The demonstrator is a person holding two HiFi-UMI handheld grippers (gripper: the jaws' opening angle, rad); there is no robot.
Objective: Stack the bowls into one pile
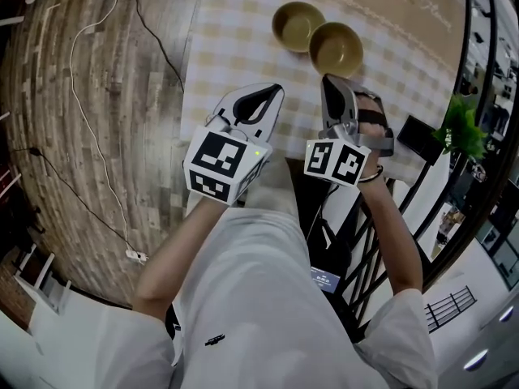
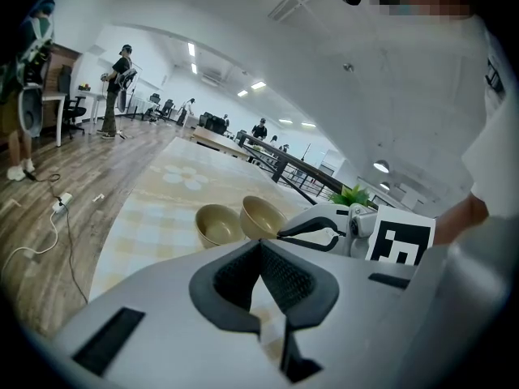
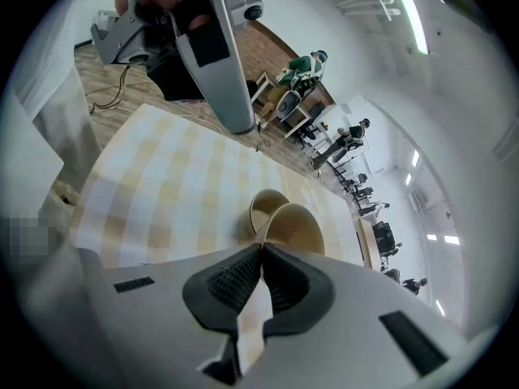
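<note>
The far bowl [image 1: 298, 24] and the near bowl [image 1: 336, 49] stand touching on the table [image 1: 235, 39], not yet stacked. The left gripper [image 1: 276, 89] and the right gripper [image 1: 327, 79] have their jaws pressed together and hold nothing. The right gripper points at the near bowl, probably to take it first.

In the right gripper view the nearer bowl [image 3: 298, 227] covers part of the farther bowl [image 3: 261, 204], and its own lower side is lost behind the right hand-held gripper [image 3: 261, 246]. In the head view the counter [image 1: 243, 47] runs off the top edge. The people [image 2: 120, 83] far down the room in the left gripper view are too small to make out
</note>
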